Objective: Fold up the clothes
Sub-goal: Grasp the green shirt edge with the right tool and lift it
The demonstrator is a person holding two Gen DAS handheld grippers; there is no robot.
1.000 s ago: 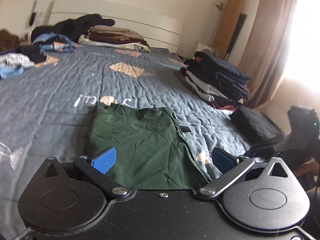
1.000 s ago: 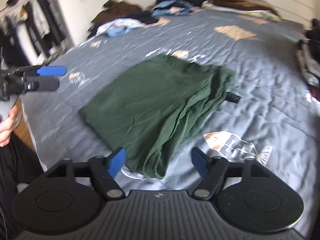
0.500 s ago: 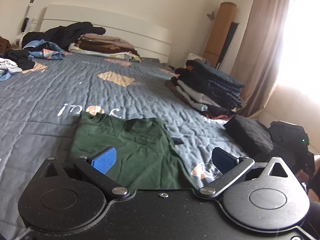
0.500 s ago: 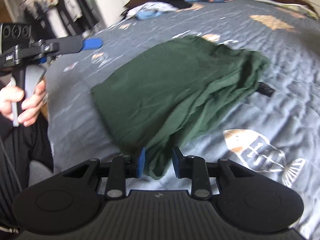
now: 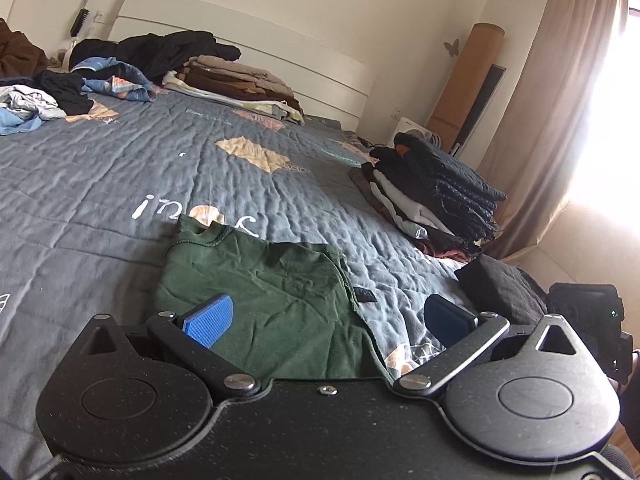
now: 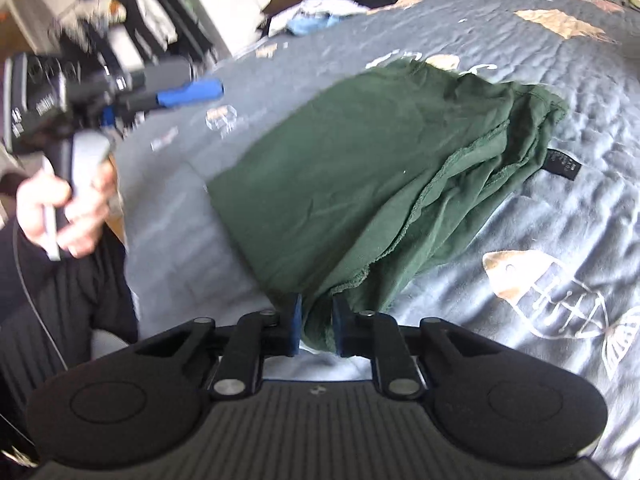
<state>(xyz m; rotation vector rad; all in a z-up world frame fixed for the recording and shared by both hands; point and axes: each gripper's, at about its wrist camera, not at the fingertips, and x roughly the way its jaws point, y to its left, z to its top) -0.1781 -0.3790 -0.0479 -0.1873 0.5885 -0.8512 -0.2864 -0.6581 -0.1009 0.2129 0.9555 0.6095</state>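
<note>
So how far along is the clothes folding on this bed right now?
Done: two folded stacks, one by the headboard and one at the bed's edge. In hand: the green shirt, partly folded; the right gripper is closing on its near corner while the left gripper is open above it. Left: finishing that shirt, plus the loose pile at the far side.

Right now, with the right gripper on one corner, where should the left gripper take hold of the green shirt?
Take the other near corner of the green shirt, the flat hem at the bed's edge, coming in low from the near side. There the cloth lies smooth and thin, so the left gripper, open above it, can pinch it. The right gripper is closing on the bunched corner.
</note>
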